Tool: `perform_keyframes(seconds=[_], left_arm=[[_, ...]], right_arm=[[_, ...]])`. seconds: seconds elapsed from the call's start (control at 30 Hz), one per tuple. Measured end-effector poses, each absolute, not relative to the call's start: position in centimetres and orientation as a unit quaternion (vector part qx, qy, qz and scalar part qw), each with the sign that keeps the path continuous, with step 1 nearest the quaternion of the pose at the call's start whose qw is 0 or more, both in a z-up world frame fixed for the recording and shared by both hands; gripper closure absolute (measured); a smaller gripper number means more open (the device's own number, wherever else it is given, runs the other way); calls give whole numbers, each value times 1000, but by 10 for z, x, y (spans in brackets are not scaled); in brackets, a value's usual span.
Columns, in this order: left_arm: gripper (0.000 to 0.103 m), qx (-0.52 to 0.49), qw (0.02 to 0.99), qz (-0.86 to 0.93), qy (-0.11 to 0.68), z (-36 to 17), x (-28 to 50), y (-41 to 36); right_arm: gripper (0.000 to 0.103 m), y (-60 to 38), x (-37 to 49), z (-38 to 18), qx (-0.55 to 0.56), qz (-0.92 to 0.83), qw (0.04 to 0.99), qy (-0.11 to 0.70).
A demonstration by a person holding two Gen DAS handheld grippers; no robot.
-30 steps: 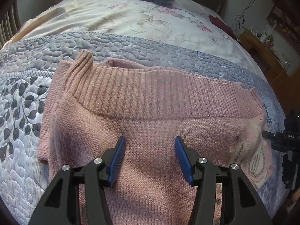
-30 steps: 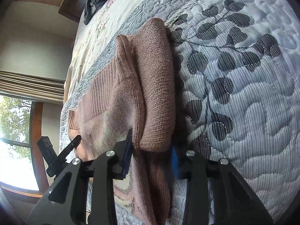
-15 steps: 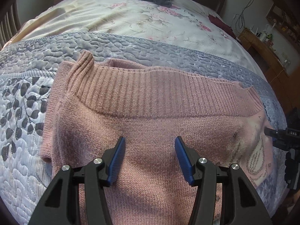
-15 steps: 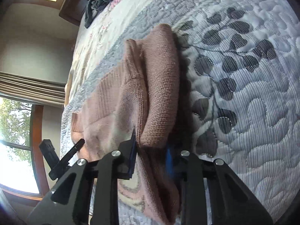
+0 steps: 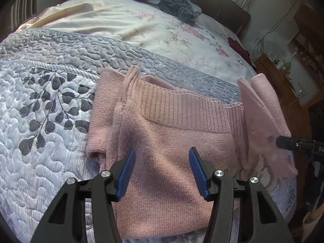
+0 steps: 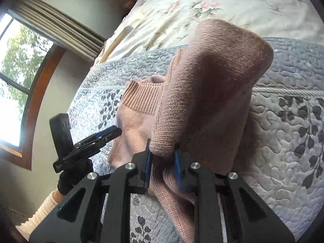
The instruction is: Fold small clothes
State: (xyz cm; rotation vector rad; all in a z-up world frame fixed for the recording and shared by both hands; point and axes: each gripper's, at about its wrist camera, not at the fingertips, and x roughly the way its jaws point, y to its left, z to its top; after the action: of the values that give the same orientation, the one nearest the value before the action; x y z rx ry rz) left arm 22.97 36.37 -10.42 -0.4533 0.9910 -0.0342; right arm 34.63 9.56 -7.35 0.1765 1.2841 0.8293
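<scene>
Right claw [image 6: 162, 158] clamped on pink sweater [image 5: 172, 141] sleeve, left claw [image 5: 162, 170] wide: carry sleeve across flat, toward the bed's [image 5: 50, 151] near edge.

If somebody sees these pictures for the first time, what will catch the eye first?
The pink knitted sweater spread on the grey quilted bedspread stands out. The right gripper pinches one side and lifts it off the bed, while the left gripper hovers open over the middle. A dark cloth heap lies far back.

Bare quilt [image 5: 50, 162] lies open left of the sweater [image 5: 166, 162].
</scene>
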Motion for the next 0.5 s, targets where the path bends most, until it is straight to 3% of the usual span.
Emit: perform_keyframes(seconds=[0.23, 0.33, 0.4, 0.5], left_arm=[[48, -243, 851, -26, 466, -103, 229, 374], [48, -262, 844, -37, 466, -105, 232, 373], [48, -278, 838, -47, 468, -107, 234, 370], [48, -294, 828, -62, 473, -109, 240, 363]], right_arm=[[84, 150, 340, -123, 34, 356, 699, 619], [79, 157, 340, -141, 37, 348, 687, 637], [65, 155, 336, -147, 45, 352, 677, 644], [63, 152, 331, -139, 59, 372, 669, 640]])
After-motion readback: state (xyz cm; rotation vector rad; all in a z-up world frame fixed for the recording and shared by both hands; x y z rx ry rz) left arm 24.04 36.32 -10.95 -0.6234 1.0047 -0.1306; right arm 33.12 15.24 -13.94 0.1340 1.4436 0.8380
